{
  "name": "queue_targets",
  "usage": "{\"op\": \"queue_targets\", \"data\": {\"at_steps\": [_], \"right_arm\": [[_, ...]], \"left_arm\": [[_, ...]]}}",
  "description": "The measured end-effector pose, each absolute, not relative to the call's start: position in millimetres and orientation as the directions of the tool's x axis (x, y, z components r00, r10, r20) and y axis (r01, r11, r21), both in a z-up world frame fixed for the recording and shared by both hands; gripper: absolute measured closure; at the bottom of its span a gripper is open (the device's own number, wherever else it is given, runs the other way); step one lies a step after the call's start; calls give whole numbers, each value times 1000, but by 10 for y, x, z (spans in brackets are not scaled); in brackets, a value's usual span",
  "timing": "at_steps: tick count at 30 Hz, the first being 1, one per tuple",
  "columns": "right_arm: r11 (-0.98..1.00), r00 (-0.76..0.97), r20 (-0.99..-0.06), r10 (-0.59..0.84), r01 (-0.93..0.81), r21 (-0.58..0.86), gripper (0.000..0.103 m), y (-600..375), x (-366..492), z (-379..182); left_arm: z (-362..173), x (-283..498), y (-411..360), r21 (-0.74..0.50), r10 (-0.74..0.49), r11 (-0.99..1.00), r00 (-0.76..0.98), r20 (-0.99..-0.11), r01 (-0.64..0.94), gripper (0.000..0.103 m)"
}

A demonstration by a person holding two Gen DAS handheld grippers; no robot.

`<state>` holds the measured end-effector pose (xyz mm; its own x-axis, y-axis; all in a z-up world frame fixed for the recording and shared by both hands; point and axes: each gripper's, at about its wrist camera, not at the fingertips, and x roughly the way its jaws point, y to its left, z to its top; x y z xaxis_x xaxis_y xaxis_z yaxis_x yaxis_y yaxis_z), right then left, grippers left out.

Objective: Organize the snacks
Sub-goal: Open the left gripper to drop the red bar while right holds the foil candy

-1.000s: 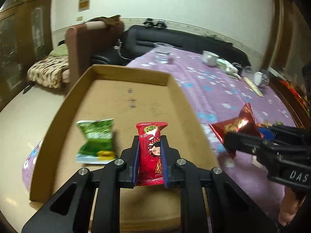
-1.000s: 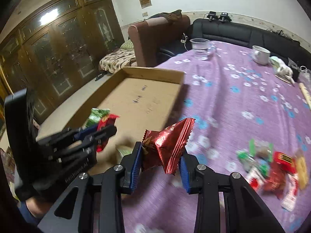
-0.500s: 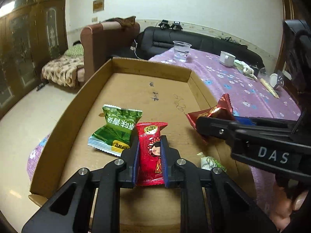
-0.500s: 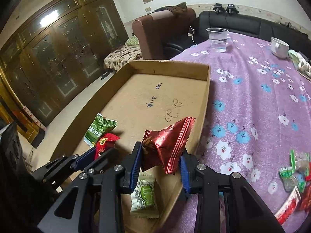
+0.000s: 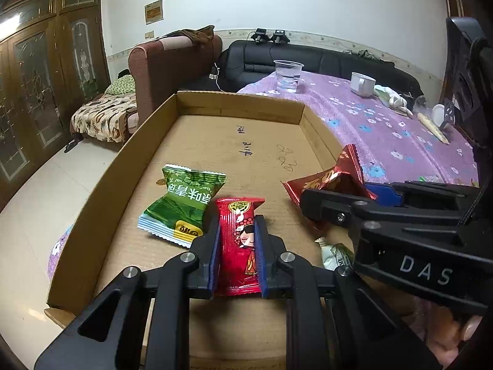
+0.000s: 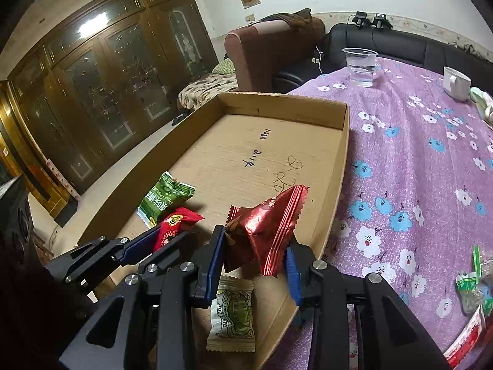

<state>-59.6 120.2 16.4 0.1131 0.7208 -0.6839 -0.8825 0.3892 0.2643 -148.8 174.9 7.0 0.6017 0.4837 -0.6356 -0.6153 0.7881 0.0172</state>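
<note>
Over the cardboard tray (image 5: 92, 203), left gripper (image 5: 237, 243) clamps a red cartoon packet (image 5: 238, 246), right gripper (image 6: 255, 262) pinches a dark-red foil packet (image 6: 268, 225); best lower each onto bare floor beside the green packet (image 5: 181, 203) before opening.

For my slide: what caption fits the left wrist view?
Left tool holds a red snack over the cardboard box.

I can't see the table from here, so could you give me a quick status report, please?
Left gripper shut on red cartoon snack. Right gripper shut on dark red foil snack. Both over cardboard tray. Two green packets already inside; nothing blocking.
</note>
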Motion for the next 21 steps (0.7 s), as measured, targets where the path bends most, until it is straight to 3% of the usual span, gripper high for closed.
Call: {"op": "queue_targets", "data": {"at_steps": [21], "right_arm": [[382,108,-666,738,-880,281,67,1152,-594,170]], "left_arm": [[59,-1493,1732,36,496,784,591,-636,-619,86]]}}
